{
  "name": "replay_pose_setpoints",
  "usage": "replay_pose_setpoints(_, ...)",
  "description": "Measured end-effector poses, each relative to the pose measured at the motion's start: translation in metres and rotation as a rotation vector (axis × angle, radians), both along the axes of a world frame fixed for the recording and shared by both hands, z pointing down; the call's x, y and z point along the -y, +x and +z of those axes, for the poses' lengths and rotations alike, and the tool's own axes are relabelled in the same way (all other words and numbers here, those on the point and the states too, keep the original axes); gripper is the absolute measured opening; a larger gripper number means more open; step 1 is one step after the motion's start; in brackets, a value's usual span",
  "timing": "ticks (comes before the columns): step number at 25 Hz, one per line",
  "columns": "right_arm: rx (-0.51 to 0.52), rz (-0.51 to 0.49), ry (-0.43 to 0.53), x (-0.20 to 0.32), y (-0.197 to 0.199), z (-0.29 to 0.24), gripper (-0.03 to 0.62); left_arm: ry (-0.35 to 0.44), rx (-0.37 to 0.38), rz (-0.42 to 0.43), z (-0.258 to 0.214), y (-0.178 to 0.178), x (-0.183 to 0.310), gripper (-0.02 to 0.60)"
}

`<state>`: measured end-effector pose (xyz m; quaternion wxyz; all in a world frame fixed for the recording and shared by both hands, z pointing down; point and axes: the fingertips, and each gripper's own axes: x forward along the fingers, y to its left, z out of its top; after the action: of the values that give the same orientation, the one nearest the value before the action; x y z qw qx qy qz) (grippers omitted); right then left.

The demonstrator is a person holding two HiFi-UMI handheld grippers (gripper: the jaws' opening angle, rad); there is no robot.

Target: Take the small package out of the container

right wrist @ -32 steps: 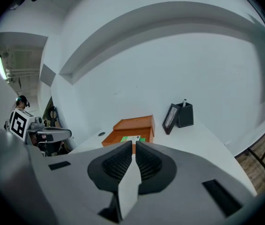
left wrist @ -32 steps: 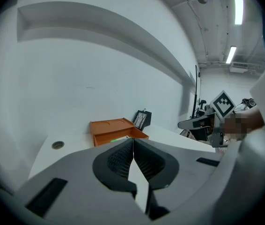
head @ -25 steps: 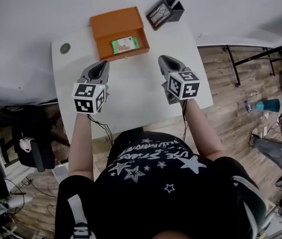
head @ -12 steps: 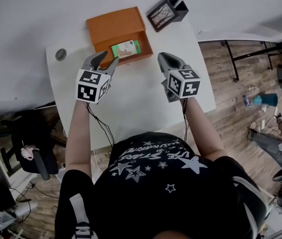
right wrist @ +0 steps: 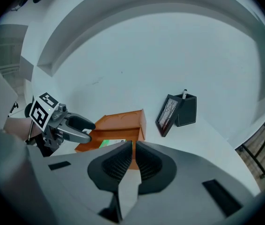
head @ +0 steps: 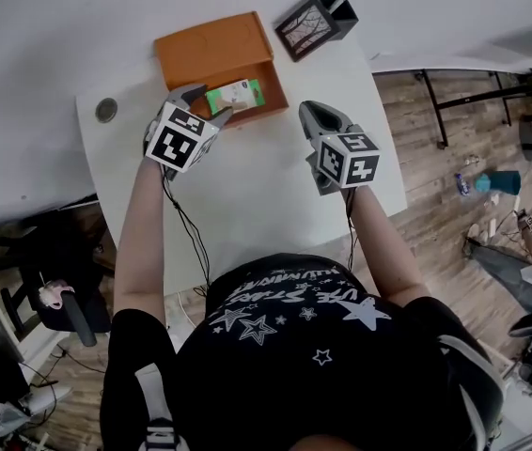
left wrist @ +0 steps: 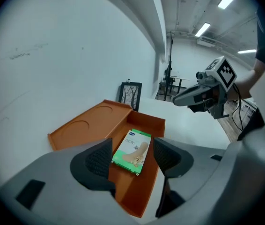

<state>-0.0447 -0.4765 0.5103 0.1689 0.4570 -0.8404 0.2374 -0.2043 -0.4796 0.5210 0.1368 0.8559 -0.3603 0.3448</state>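
Observation:
An orange container [head: 211, 45] lies open at the table's far side, with a small green package [head: 235, 96] flat in its tray. My left gripper [head: 205, 104] hovers over the tray's near left corner. Its jaws have just been opening and stand wide. In the left gripper view the package [left wrist: 133, 151] shows between the pads [left wrist: 99, 159], lying in the container [left wrist: 83, 128] untouched. My right gripper [head: 311, 113] is shut and holds nothing, to the right of the container above the table. In the right gripper view its jaws [right wrist: 133, 161] meet in front of the container [right wrist: 123, 122].
A black pen holder with a framed panel [head: 313, 24] stands at the far right corner, right of the container. A round cable grommet [head: 106, 111] sits at the left of the white table [head: 247, 195]. The table's right edge drops to a wood floor.
My left gripper has moved forward and to the right, up to the container, and tipped down. Its jaws went from shut to wide open. The right gripper stays shut.

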Motion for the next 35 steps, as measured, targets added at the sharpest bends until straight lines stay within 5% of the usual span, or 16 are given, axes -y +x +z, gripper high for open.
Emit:
replay_pose_setpoints(16, 0.003, -0.016, -0.04, 0.021, -0.005, 0.025, 0.054, -0.09, 0.174, 0.142, 0.06, 0.023, 0.026, 0.357)
replay_pose_setpoints(35, -0.002, -0.017, -0.061, 0.024, -0.002, 0.036, 0.054, -0.243, 0.419, 0.272, 0.099, 0.031, 0.032, 0.356)
